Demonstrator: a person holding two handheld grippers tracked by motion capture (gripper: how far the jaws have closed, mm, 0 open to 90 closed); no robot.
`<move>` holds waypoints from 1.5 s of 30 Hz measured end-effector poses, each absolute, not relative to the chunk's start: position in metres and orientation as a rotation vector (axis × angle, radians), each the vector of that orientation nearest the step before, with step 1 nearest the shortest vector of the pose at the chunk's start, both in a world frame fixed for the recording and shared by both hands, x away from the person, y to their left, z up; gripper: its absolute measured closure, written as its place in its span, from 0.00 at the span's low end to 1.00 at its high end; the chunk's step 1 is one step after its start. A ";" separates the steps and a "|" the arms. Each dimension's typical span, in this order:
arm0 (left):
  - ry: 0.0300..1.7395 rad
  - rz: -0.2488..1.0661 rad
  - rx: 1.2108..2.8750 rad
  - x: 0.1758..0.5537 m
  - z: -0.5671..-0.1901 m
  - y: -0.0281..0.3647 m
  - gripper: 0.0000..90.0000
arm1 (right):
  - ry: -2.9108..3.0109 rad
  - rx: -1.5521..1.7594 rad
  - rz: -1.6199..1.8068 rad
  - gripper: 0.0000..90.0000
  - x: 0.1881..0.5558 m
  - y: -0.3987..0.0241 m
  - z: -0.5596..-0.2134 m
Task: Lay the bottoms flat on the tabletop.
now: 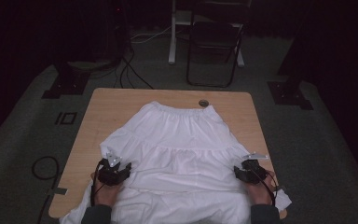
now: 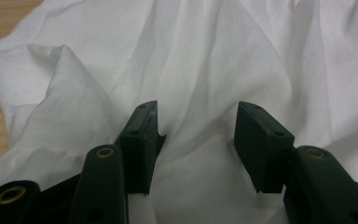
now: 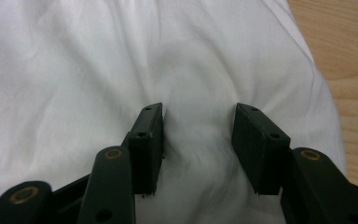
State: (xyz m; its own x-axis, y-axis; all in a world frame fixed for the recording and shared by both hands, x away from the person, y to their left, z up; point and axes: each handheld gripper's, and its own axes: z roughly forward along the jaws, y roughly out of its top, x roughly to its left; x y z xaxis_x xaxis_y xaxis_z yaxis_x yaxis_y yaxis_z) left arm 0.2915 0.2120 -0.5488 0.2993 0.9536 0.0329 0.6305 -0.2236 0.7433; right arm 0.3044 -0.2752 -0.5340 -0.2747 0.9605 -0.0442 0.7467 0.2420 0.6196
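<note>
At the near edge of the pale wooden table [image 1: 103,100] the person's two hands come in from below, each bearing a black two-jaw gripper. The left gripper [image 1: 113,172] sits at the near-left part of a white, tiered cotton skirt with a gathered elastic waistband [image 1: 179,140]; the right gripper [image 1: 248,171] sits at the skirt's near-right edge — the two well apart, with the broad hem between them.

In the left gripper view the left gripper [image 2: 198,135] has its jaws standing apart over crumpled white cloth; a soft ridge of fabric lies in the gap, and the pads do not press on it. A loose fold of the skirt rises to the left of the jaws, with bare wood beyond. In the right gripper view the right gripper [image 3: 198,135] likewise stands open, a raised fold between the jaws but not pinched, wood showing at the right.

Farther off, the skirt spreads flat across the middle of the table, hem towards the person and hanging over the near edge, waistband at the far side — just short of a small round metal-rimmed hole [image 1: 203,102] in the tabletop. Beyond the table stands a dark folding chair [image 1: 214,44] on grey carpet.
</note>
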 end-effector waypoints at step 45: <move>1.449 0.689 1.985 0.299 -0.544 0.207 0.49 | 2.066 1.434 0.801 0.50 0.297 -0.246 -0.545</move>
State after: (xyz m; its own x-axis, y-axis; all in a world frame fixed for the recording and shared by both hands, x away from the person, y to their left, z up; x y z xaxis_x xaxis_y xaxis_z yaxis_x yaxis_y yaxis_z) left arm 0.2987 0.2070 -0.5443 0.2765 0.9585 0.0693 0.6584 -0.2415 0.7128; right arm 0.2969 -0.2464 -0.5448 -0.3228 0.9441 -0.0672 0.6519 0.2732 0.7074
